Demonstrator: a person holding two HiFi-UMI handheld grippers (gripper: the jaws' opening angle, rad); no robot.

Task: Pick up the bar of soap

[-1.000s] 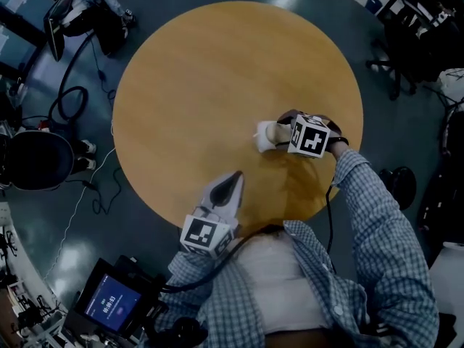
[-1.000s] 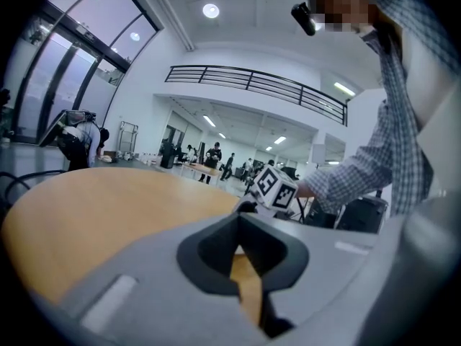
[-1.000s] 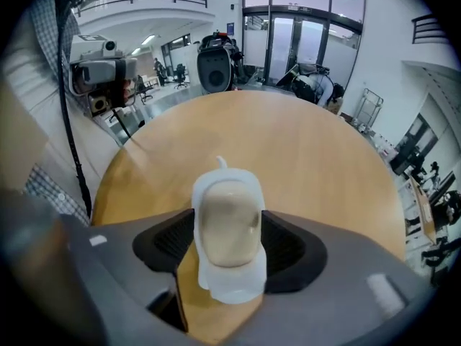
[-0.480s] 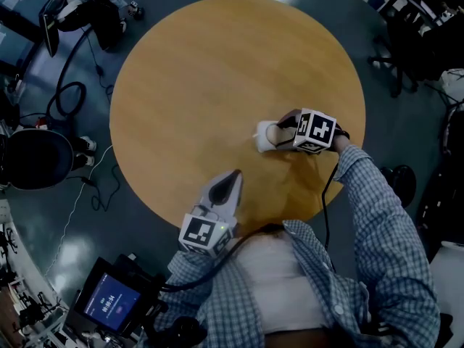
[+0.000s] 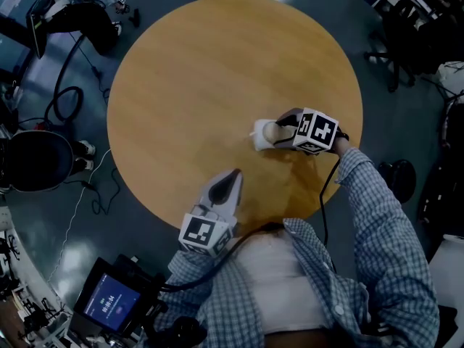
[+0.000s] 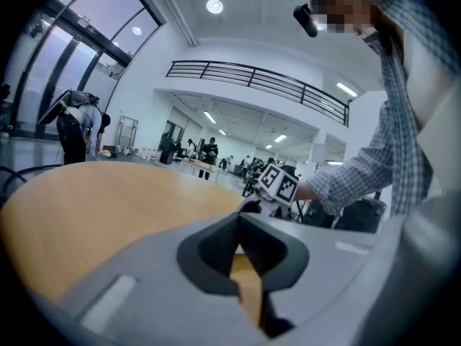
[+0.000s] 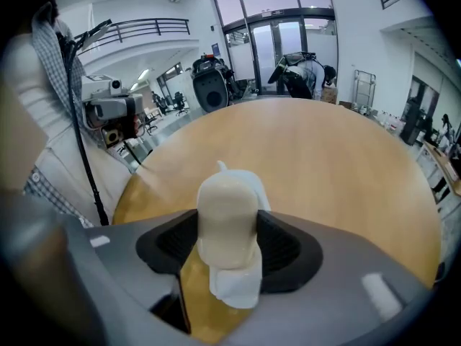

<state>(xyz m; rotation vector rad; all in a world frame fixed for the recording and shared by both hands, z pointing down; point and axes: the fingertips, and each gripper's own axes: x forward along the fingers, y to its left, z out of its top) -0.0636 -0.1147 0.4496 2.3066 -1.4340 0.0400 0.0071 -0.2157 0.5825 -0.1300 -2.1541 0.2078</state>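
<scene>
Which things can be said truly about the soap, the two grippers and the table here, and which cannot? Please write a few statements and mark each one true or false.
1. The bar of soap stands between the jaws of the right gripper. True; the jaws have just been closing, and both pads now touch it.
2. The left gripper holds the soap. False: nothing is between its jaws, and it sits apart from the soap, near the person's edge of the table.
3. The table is square. False: it is round, with a wooden top.
4. The soap is pale cream. True.

Cream soap (image 7: 227, 215), tan table (image 5: 203, 71)
</scene>
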